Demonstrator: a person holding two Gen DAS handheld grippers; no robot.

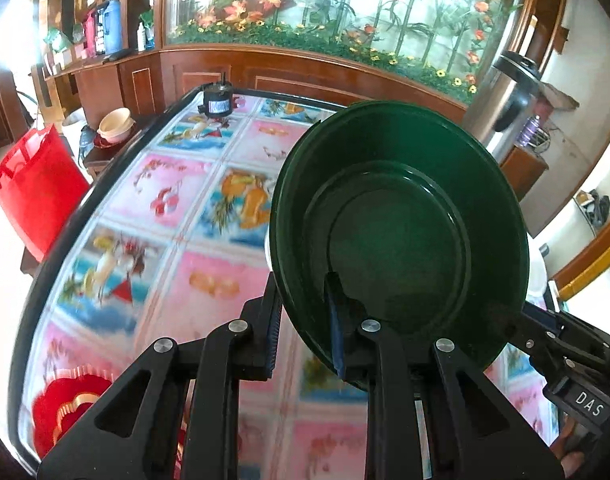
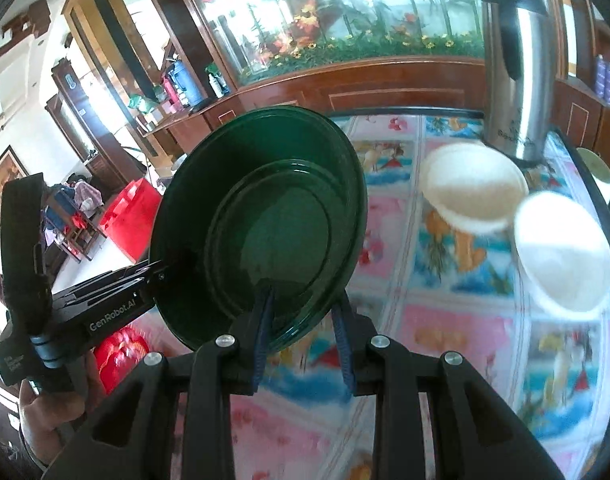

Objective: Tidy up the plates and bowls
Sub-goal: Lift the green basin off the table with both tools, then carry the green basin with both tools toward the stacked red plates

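Two grippers, left [image 1: 305, 328] and right [image 2: 301, 344], each clamped nearly closed on the green plate's [image 1: 401, 232] near rim, hold it tilted above the table [image 1: 209, 280]; transport step, next needs level lowering onto the white plates [image 2: 473, 196] far right.

Both views are bright with daylight. In the left wrist view the far left edge burns out to white, and the mural [image 1: 345, 12] behind glass is washed pale near the top. The tablecloth [image 1: 165, 240] is smeared by motion blur; in the right wrist view the white bowls [image 2: 473, 192] are blurred too. The green plate [image 1: 401, 232] stays sharp, with faint glare streaks. Fisheye curving bends the edges, and the corners go black.
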